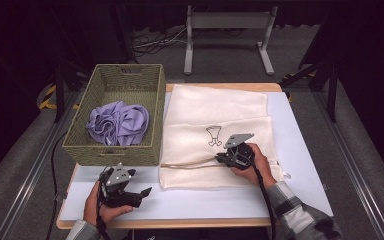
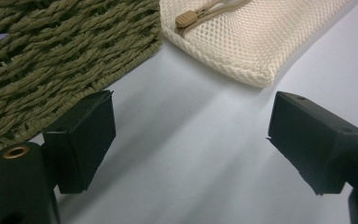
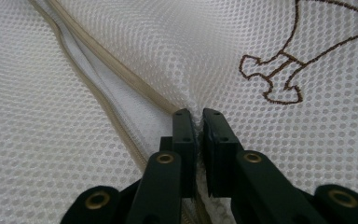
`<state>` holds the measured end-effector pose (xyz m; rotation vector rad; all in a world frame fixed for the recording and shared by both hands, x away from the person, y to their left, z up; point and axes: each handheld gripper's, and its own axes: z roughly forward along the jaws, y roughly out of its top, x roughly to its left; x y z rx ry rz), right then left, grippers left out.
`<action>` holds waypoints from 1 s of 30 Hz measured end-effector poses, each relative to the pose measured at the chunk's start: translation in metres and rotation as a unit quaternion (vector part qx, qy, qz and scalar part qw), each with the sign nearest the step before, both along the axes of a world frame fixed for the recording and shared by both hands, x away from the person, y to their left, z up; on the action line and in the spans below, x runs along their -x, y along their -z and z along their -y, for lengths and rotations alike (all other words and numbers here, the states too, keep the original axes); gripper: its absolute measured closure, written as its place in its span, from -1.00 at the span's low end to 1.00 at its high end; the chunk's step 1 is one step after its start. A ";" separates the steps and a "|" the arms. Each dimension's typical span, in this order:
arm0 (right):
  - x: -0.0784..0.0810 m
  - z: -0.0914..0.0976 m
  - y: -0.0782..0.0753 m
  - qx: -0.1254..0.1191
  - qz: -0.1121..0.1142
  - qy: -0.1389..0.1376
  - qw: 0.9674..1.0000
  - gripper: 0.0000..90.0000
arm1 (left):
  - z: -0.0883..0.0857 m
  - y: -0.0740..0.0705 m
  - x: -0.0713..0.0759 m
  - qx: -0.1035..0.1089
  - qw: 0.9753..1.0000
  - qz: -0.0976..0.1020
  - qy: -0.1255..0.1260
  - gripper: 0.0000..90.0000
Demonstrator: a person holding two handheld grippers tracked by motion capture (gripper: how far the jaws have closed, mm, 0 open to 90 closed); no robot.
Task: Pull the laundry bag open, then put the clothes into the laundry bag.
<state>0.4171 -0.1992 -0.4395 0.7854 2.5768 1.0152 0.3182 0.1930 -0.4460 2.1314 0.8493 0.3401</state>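
A cream mesh bag (image 1: pixel 215 115) lies flat on the table, with a brown stitched figure (image 1: pixel 213 136) on it. My right gripper (image 1: pixel 221 159) rests on the bag near its beige-edged opening. In the right gripper view its jaws (image 3: pixel 199 116) are shut on a pinched fold of the mesh (image 3: pixel 121 154), beside the beige band (image 3: pixel 112 70) and left of the stitched figure (image 3: pixel 279 70). My left gripper (image 1: pixel 141 196) is held low at the front left of the table. Its jaws (image 2: pixel 191 126) stand open over bare table with nothing between them, facing the bag's corner (image 2: pixel 251 42) and its tan cord stopper (image 2: pixel 186 18).
An olive woven basket (image 1: pixel 112 150) stands at the table's left with a crumpled purple cloth (image 1: pixel 117 122) inside; its wall (image 2: pixel 51 51) is close to my left gripper. The white table top (image 1: pixel 300 150) ends near both hands. A metal frame (image 1: pixel 227 30) stands on the floor beyond.
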 end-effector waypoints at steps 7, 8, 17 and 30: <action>0.004 0.003 -0.008 -0.014 0.016 -0.001 1.000 0.95 | -0.004 0.000 -0.002 0.004 1.000 -0.001 -0.006 -0.58; 0.006 0.003 -0.010 -0.012 0.022 -0.002 1.000 0.95 | -0.004 0.000 -0.002 0.005 1.000 0.000 -0.005 -0.59; 0.014 0.005 -0.023 -0.025 0.047 0.000 0.999 0.95 | -0.004 0.000 -0.002 -0.003 1.000 0.003 0.001 -0.59; 0.019 0.007 -0.031 -0.032 0.057 -0.004 0.998 0.95 | -0.005 -0.001 -0.002 0.001 1.000 0.002 0.002 -0.54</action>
